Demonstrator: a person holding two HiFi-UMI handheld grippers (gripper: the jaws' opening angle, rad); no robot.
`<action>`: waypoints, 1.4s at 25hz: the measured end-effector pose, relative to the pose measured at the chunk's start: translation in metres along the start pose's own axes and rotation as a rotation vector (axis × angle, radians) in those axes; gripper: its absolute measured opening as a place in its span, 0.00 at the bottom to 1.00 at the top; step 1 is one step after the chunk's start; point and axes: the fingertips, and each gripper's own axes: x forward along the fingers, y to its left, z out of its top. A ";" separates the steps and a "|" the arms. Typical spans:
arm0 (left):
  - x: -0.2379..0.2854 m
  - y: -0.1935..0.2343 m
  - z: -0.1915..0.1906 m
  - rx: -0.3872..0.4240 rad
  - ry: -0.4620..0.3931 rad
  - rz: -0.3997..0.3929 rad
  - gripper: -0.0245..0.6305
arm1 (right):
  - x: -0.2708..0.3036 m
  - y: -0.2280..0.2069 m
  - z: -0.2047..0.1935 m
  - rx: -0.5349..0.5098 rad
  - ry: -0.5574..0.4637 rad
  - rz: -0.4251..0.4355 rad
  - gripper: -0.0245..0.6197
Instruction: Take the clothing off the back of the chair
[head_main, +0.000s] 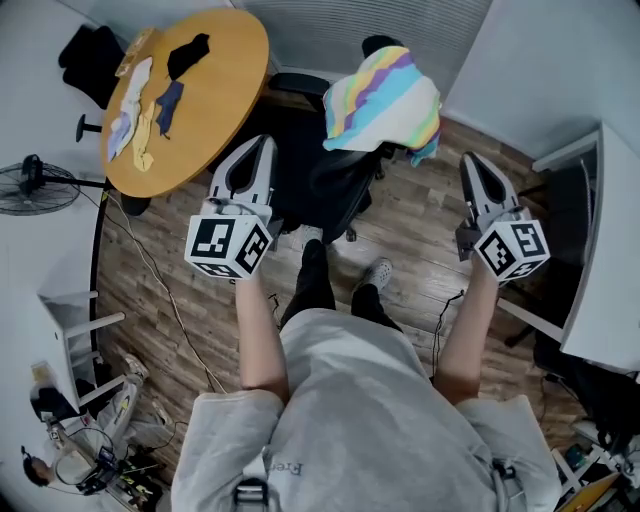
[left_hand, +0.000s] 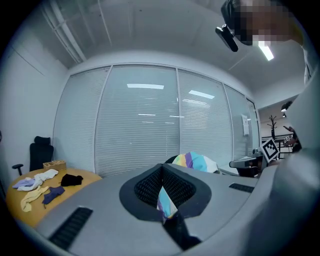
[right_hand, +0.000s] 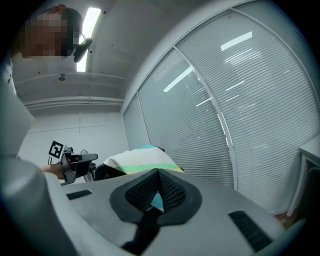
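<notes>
In the head view, the pastel-striped clothing (head_main: 385, 95), banded in yellow, purple, turquoise and white, lies draped over the back of a black office chair (head_main: 330, 180) in the upper middle of the frame. It covers the top of the backrest and hangs down on both sides.

The left gripper (head_main: 265, 142) is held at centre left, beside the chair's left edge and well short of the fabric. Its jaws are pressed together with nothing caught in them. In the left gripper view the striped cloth shows only as a sliver beyond the closed tips.

The right gripper (head_main: 468, 160) is at centre right, clear of the chair and apart from the hanging edge of the clothing. Its jaws are likewise closed and empty.

A round wooden table (head_main: 225, 70) fills the upper left. On it lie several small garments (head_main: 150, 100), white, yellow, blue and black.

A black floor fan (head_main: 30, 185) stands at the left edge on the wood-plank floor (head_main: 180, 270). The person's grey T-shirt (head_main: 360, 400) fills the lower middle.
</notes>
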 end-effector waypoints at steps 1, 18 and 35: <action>0.005 0.000 0.004 0.004 -0.006 -0.015 0.08 | -0.002 -0.002 0.001 0.000 -0.006 -0.006 0.07; 0.117 0.003 -0.014 -0.002 0.087 -0.558 0.08 | 0.040 0.015 0.023 -0.050 -0.029 0.063 0.07; 0.135 -0.027 -0.056 0.157 0.175 -1.026 0.39 | 0.067 0.017 -0.004 -0.058 0.142 0.413 0.50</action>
